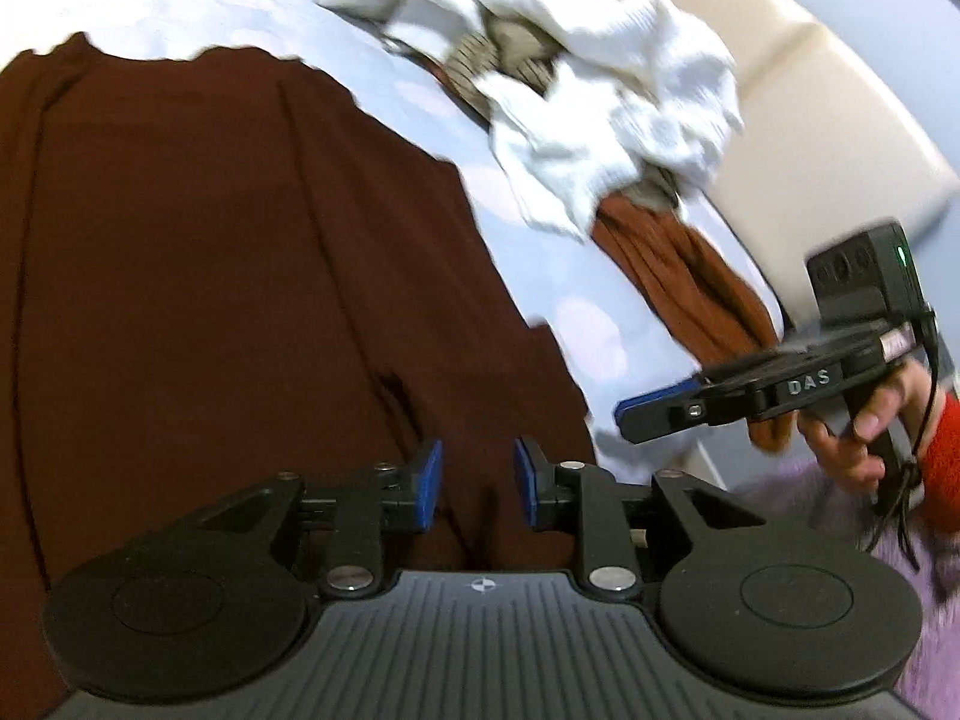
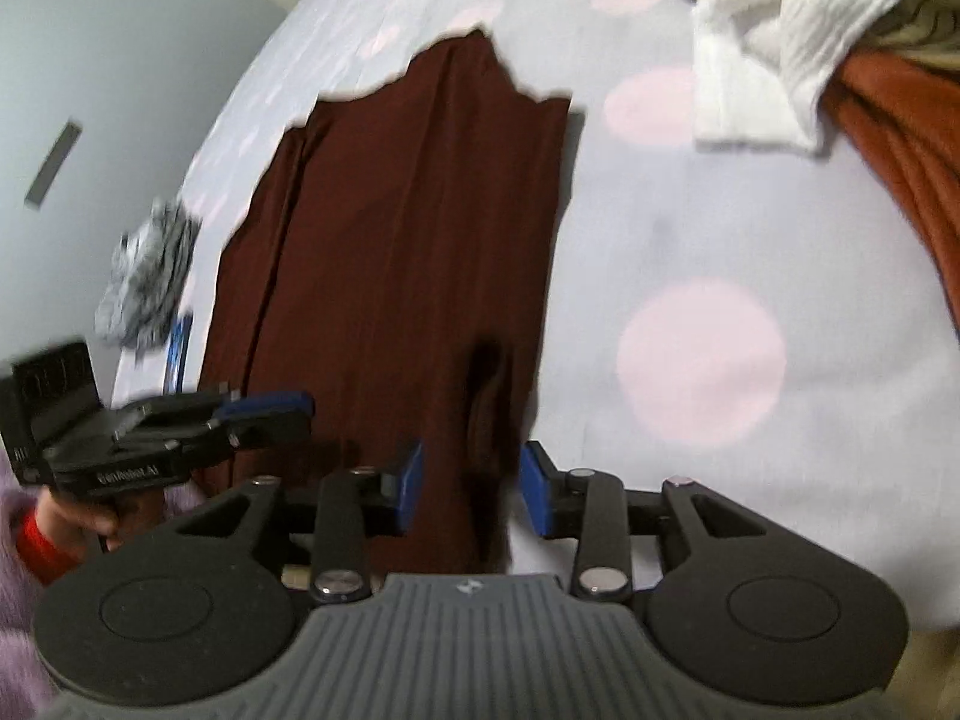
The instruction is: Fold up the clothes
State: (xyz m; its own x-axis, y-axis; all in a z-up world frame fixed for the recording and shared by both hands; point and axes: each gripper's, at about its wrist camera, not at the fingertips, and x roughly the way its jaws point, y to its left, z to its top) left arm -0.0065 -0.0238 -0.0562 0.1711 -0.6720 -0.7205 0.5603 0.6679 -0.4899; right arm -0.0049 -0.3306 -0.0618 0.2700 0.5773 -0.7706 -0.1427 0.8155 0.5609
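Observation:
A dark maroon garment (image 1: 228,252) lies spread flat on the pale blue bedsheet with pink dots (image 2: 690,252); it also shows in the right wrist view (image 2: 408,228), long and narrow. My left gripper (image 1: 478,483) is open and empty just above the garment's near edge. My right gripper (image 2: 471,489) is open and empty over the garment's near right corner. The right gripper shows from the side in the left wrist view (image 1: 624,414), beside the bed's edge. The left gripper shows in the right wrist view (image 2: 306,405) at the garment's near left side.
A pile of clothes sits at the far right of the bed: a white knit (image 1: 600,90), a striped grey piece (image 1: 510,54) and a rust-orange garment (image 1: 678,282). A grey-black patterned item (image 2: 147,276) lies at the bed's left edge. A beige headboard (image 1: 810,120) stands to the right.

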